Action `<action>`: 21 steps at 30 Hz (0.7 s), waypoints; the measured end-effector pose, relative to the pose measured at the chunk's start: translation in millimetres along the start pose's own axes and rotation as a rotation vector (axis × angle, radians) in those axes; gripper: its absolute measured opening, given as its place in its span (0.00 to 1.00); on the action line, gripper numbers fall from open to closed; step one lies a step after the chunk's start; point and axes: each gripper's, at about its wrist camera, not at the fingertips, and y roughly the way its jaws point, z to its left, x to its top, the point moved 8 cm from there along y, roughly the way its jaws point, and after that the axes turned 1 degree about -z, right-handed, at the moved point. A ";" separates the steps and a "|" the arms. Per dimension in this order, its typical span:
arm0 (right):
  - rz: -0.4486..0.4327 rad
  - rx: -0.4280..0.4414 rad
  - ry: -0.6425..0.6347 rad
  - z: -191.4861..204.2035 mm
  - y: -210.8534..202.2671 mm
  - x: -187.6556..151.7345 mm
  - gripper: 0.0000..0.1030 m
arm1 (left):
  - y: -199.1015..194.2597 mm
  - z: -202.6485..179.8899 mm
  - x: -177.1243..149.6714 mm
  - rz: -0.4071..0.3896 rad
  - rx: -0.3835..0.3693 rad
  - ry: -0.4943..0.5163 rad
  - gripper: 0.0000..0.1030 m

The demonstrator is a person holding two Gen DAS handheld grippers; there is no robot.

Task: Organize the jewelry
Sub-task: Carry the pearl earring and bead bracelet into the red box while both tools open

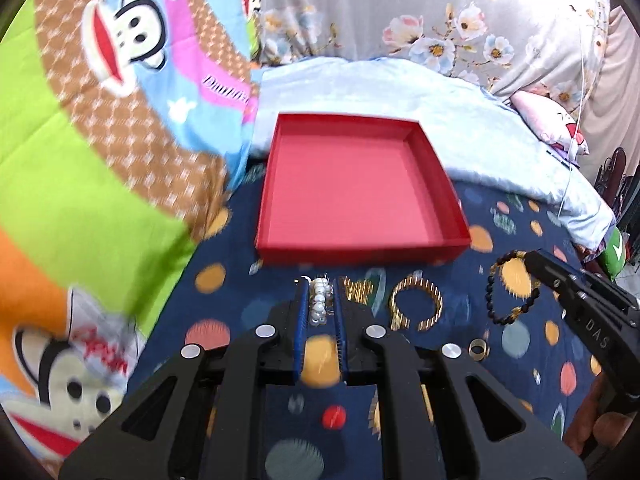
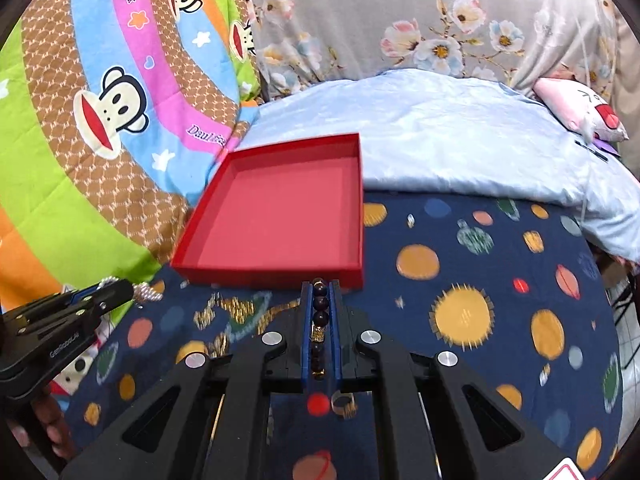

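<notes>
My left gripper (image 1: 320, 286) is shut on a white pearl bracelet (image 1: 319, 304), held above the navy planet-print bedspread just in front of an empty red box (image 1: 360, 254). My right gripper (image 2: 320, 284) is shut on a dark bead bracelet (image 2: 320, 310) with gold accents, near the box's (image 2: 272, 276) front right corner. In the left wrist view the dark bracelet (image 1: 506, 292) hangs from the right gripper (image 1: 534, 260). In the right wrist view the left gripper (image 2: 126, 290) shows with the pearls (image 2: 146, 291). A gold bangle (image 1: 416, 306), a gold chain (image 1: 358, 290) and a gold ring (image 1: 478, 349) lie on the bedspread.
A colourful monkey-print quilt (image 1: 100, 140) is piled at the left. A pale blue blanket (image 2: 460, 132) and floral pillows (image 2: 400, 20) lie behind the box. A pink plush toy (image 2: 580, 112) sits at the far right. The bed's edge falls off on the right.
</notes>
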 end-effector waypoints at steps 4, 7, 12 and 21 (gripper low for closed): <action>-0.013 0.016 -0.025 8.5 16.5 26.2 0.07 | 13.1 -1.0 28.6 -0.020 -0.013 0.021 0.11; -0.028 0.020 -0.041 13.2 27.4 42.8 0.07 | 24.0 -1.1 48.7 -0.034 -0.009 0.036 0.11; -0.024 0.033 -0.047 20.2 53.5 61.1 0.07 | 49.7 -3.8 73.3 -0.032 -0.004 0.049 0.11; 0.019 0.029 -0.070 23.7 99.6 61.2 0.07 | 97.6 -8.5 86.2 -0.005 0.025 0.072 0.11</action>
